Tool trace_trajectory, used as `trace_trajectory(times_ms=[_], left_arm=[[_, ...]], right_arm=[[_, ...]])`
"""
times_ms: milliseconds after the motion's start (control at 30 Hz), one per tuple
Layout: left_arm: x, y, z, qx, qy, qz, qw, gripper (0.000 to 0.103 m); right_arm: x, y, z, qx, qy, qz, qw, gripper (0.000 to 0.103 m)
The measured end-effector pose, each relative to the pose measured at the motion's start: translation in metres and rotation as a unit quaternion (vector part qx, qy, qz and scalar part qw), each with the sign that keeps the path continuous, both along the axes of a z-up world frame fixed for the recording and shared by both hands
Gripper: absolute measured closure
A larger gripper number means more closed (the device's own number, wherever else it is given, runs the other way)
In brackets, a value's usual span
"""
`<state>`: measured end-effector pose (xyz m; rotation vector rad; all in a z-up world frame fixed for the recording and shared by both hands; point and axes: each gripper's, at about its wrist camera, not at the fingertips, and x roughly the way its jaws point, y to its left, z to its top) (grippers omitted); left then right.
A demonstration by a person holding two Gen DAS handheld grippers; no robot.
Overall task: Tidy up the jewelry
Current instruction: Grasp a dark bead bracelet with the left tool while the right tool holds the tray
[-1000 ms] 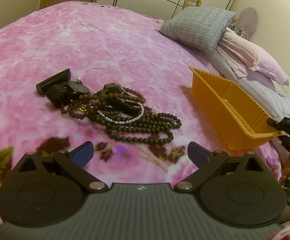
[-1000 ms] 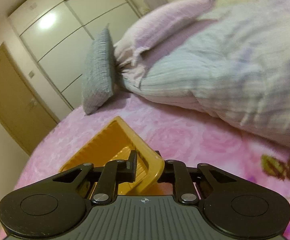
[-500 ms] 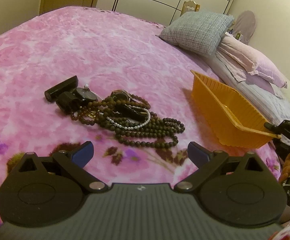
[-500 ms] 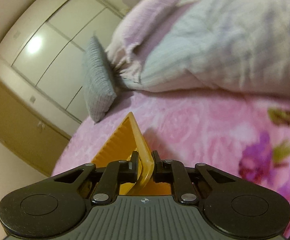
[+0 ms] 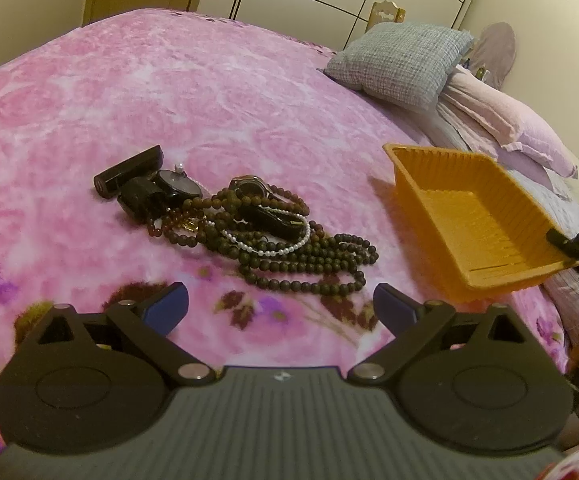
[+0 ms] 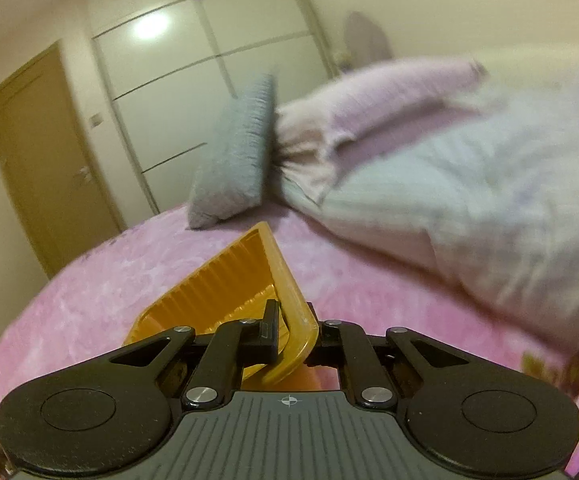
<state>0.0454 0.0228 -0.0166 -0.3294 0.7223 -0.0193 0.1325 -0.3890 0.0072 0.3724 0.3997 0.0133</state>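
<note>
A pile of jewelry lies on the pink bed: dark wooden bead strands [image 5: 309, 258], a white pearl string [image 5: 273, 249], two watches [image 5: 179, 188] and a black case [image 5: 127, 172]. My left gripper [image 5: 280, 308] is open and empty, just in front of the pile. An orange plastic tray [image 5: 473, 216] stands to the right of the pile, tilted. My right gripper [image 6: 295, 334] is shut on the tray's near rim [image 6: 289, 304]; it shows at the tray's corner in the left wrist view [image 5: 577, 246].
A pink flowered bedspread [image 5: 169, 88] covers the bed. A grey cushion [image 5: 401, 62] and pink pillows [image 5: 509, 120] lie at the head, with a pale striped duvet [image 6: 469, 208] to the right. Wardrobe doors [image 6: 193, 80] and a brown door [image 6: 37, 168] stand behind.
The right gripper has swung the tray it holds, and its view has rolled and blurred. The left gripper has drawn back and risen a little; the pile sits farther away.
</note>
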Motion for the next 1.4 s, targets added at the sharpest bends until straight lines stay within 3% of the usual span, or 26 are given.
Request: trace_trajectory(times_ms=[367, 867, 967, 1200, 1300, 1400], left_arm=[[0.001, 0.012, 0.0, 0.001, -0.004, 0.011, 0.9999, 0.008], [0.015, 0.029, -0.012, 0.008, 0.0, 0.02, 0.9998, 0.018], [0.02, 0.031, -0.012, 0.027, -0.005, 0.016, 0.9995, 0.024], [0.036, 0.035, -0.009, 0.098, -0.017, -0.016, 0.9949, 0.051], [0.043, 0.032, -0.01, 0.123, -0.021, -0.047, 0.9911, 0.065], [0.05, 0.026, -0.012, 0.144, -0.021, -0.072, 0.9867, 0.072]], right_arm=[[-0.027, 0.055, 0.032, -0.154, -0.082, 0.047, 0.983, 0.092], [-0.021, 0.05, 0.024, -0.084, -0.065, 0.054, 0.993, 0.092], [-0.021, 0.053, 0.021, -0.082, -0.063, 0.053, 0.993, 0.092], [-0.02, 0.053, 0.019, -0.085, -0.056, 0.048, 0.994, 0.092], [-0.021, 0.055, 0.018, -0.089, -0.053, 0.046, 0.994, 0.092], [-0.02, 0.057, 0.018, -0.09, -0.051, 0.045, 0.994, 0.092]])
